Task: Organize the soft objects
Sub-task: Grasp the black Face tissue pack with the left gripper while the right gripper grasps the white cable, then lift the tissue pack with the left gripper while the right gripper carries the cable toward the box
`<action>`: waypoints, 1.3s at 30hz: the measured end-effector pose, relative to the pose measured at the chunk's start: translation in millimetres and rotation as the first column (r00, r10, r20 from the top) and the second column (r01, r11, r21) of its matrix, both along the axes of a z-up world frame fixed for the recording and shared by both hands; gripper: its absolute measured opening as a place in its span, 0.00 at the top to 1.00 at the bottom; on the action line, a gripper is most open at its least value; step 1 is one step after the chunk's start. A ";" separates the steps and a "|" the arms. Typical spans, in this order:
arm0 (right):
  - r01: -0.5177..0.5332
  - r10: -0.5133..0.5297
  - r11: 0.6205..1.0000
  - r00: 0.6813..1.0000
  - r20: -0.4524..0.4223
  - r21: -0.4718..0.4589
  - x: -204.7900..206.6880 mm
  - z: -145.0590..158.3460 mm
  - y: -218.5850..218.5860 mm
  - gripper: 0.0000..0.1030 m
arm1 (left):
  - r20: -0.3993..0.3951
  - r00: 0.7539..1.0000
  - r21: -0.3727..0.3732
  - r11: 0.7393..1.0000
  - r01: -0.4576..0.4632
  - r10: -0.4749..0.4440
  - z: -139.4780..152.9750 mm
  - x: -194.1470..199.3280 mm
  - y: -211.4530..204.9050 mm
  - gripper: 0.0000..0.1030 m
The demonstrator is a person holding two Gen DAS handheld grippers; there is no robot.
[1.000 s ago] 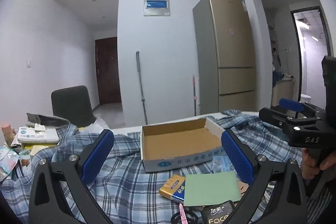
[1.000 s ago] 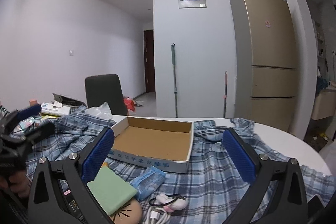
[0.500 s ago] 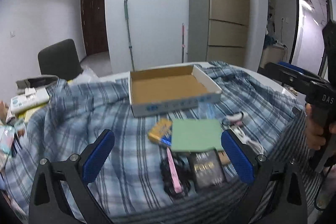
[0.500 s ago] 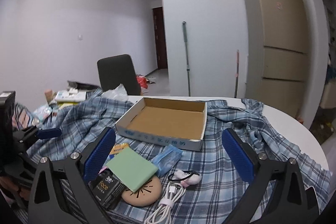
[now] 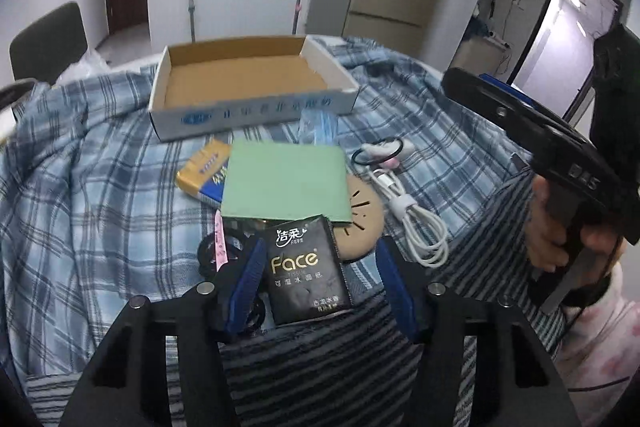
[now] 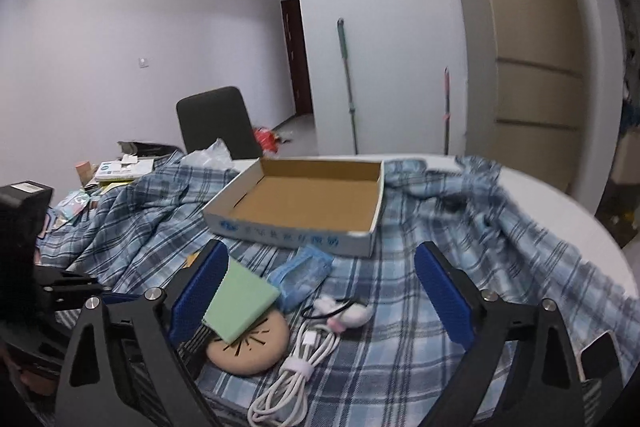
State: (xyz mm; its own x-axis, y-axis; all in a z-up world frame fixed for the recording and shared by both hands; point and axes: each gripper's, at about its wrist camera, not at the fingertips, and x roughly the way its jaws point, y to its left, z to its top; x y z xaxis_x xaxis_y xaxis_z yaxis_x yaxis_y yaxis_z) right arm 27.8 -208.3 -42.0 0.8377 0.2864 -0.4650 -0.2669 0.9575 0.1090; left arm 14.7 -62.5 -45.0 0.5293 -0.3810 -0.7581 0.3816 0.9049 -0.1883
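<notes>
Tissue pack (image 5: 306,269), flat on the plaid-covered bench near the box (image 5: 248,95), is straddled by the left gripper (image 5: 320,283), fingers partly spread, nothing gripped, apparently for pickup; right gripper (image 6: 320,291) wide open, empty.

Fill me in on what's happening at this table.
A person holds a gripper in each hand over a pile of small items on a plaid cloth. The left gripper has its jaws open around a black tissue pack, not yet closed. The right gripper hangs open over the cable. The cardboard box is empty.
</notes>
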 end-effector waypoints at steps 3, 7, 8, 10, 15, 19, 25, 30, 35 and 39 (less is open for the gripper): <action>-0.011 0.011 1.000 1.000 -0.023 0.004 3.5 -4.4 0.6 0.09 | -0.028 0.999 0.011 1.000 -0.021 0.021 -9.2 8.2 -1.1 0.41; -0.022 0.022 1.000 0.999 -0.027 -0.005 2.6 -6.3 3.6 0.09 | -0.089 0.995 0.026 0.999 -0.029 0.031 -26.1 17.4 -2.3 0.41; -0.022 0.022 1.000 0.999 -0.024 -0.005 2.2 -5.9 4.2 0.09 | -0.094 0.995 0.030 0.999 -0.022 0.025 -29.1 18.2 -2.6 0.41; -0.017 0.017 1.000 1.000 -0.019 -0.003 1.0 -5.8 2.9 0.09 | -0.097 0.995 0.046 0.999 -0.014 0.019 -34.2 18.9 -4.5 0.41; -0.009 0.010 1.000 0.999 -0.036 0.009 5.0 -8.1 -0.3 0.09 | -0.112 0.993 0.017 1.000 -0.022 0.024 -37.3 21.6 -0.2 0.41; 0.016 -0.016 1.000 0.999 -0.030 -0.001 4.6 -9.1 -1.3 0.09 | -0.104 0.994 -0.002 1.000 -0.022 0.021 -36.0 20.5 2.7 0.50; 0.057 -0.056 0.998 0.998 -0.019 0.036 4.1 -6.7 -10.4 0.09 | 0.069 0.998 -0.024 1.000 0.015 -0.014 -10.1 1.8 2.7 0.51; 0.066 -0.064 0.997 0.997 -0.040 0.041 7.9 -8.8 -11.3 0.09 | 0.349 0.936 0.004 0.999 -0.053 0.048 27.2 -13.1 12.5 0.51; 0.045 -0.043 0.999 0.997 -0.063 0.030 11.7 -12.2 -8.1 0.19 | 0.536 0.823 -0.051 0.981 -0.189 0.186 42.9 -10.9 36.8 0.51; 0.018 -0.013 0.999 0.987 -0.162 0.033 19.9 -17.2 -9.3 0.30 | 0.514 0.829 -0.060 0.974 -0.220 0.219 36.4 4.6 44.1 0.51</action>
State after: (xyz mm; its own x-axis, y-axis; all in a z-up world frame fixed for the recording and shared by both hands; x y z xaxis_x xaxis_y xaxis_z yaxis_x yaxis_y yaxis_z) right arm 47.7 -217.6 -59.2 0.7570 0.2924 -0.5844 -0.2284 0.9563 0.1826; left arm 19.3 -18.4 -8.6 0.9121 -0.2067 -0.3539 0.2139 0.9767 -0.0192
